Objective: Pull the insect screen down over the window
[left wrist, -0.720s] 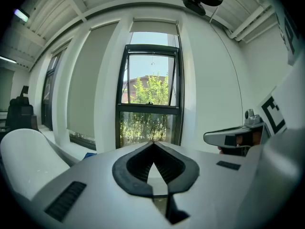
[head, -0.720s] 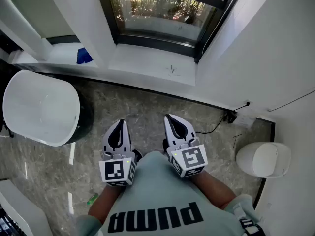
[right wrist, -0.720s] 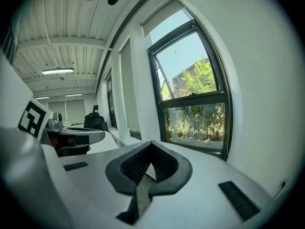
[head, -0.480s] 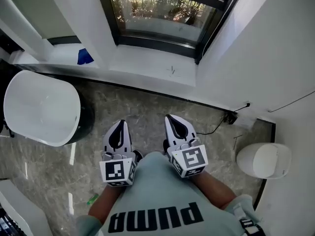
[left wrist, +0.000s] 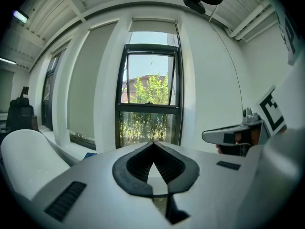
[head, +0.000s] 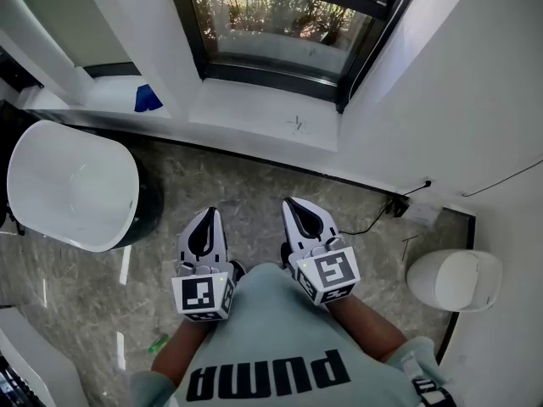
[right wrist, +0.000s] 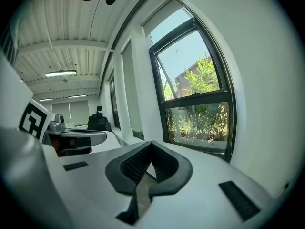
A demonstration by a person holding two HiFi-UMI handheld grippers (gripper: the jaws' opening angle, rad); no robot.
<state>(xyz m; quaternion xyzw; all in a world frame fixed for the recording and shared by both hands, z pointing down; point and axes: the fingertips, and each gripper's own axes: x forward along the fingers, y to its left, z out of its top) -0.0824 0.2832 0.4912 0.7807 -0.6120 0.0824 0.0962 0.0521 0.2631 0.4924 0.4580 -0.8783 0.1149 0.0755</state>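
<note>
Left claw (head: 206, 214) and right claw (head: 293, 203) both pressed together, empty, side by side, pointing toward black-framed window (head: 280, 24). Insect screen (left wrist: 153, 26) rolled up at window's top edge; glass below uncovered. White sill (head: 254, 113) beneath window.

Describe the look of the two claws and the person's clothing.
The left claw and right claw are white pointed shells with black ribbed pads. Behind each sits a white cube with black square markers. The person wears a pale green shirt with black lettering.
</note>
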